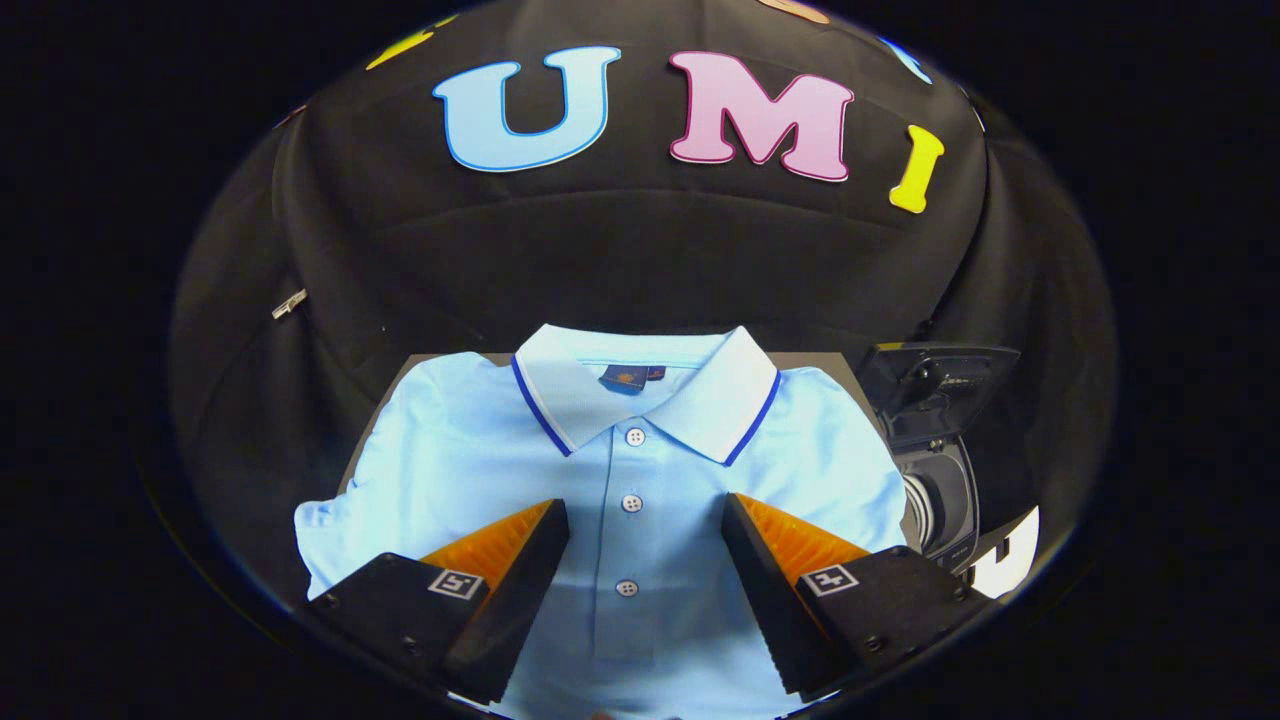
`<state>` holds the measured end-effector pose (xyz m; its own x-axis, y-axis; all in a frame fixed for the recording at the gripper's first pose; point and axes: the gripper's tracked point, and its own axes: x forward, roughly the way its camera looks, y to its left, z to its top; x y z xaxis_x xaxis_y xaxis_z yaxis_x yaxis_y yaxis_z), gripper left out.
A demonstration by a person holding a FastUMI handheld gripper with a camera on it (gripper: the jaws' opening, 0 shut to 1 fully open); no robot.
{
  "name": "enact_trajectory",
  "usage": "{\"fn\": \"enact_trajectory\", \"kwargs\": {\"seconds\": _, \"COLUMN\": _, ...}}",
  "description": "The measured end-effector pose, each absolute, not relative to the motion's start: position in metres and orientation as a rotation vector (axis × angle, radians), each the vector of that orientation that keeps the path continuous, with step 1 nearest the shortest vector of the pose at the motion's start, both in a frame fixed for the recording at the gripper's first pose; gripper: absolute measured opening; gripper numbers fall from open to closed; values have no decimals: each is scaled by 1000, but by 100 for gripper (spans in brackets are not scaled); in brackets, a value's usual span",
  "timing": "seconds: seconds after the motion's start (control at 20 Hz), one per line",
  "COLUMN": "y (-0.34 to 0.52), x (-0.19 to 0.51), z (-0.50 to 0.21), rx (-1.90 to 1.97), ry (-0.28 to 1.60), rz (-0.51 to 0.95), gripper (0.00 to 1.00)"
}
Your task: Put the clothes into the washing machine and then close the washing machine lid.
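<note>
One unreadable label [624,379], gripper [645,520] agape.

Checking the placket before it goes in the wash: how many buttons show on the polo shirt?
3, in a line down the polo shirt placket: one just below the collar, one between the open tongs' tips, one nearer, between the fingers. More may be hidden lower down.

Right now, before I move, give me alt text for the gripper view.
The gripper hangs open above a light blue polo shirt lying flat, its fingers either side of the buttoned placket. The white, blue-trimmed collar lies beyond them, and a small dark washing machine with its lid raised stands beside the shirt.
</note>
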<state>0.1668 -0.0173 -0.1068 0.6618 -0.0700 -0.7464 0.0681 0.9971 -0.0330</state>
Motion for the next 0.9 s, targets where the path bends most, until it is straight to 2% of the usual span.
{"fn": "enact_trajectory", "kwargs": {"seconds": 0.15, "y": -17, "x": 168, "z": -106, "rx": -8, "ry": 875, "rz": -83, "gripper": 95}}
{"fn": "enact_trajectory", "kwargs": {"seconds": 0.35, "y": -19, "x": 169, "z": -106, "rx": -11, "ry": 884, "rz": -99, "gripper": 95}}
{"fn": "enact_trajectory", "kwargs": {"seconds": 0.45, "y": -19, "x": 168, "z": -106, "rx": -19, "ry": 883, "rz": -93, "gripper": 75}}
{"fn": "enact_trajectory", "kwargs": {"seconds": 0.9, "y": -21, "x": 167, "z": -105, "rx": 0, "ry": 887, "rz": -105, "gripper": 75}}
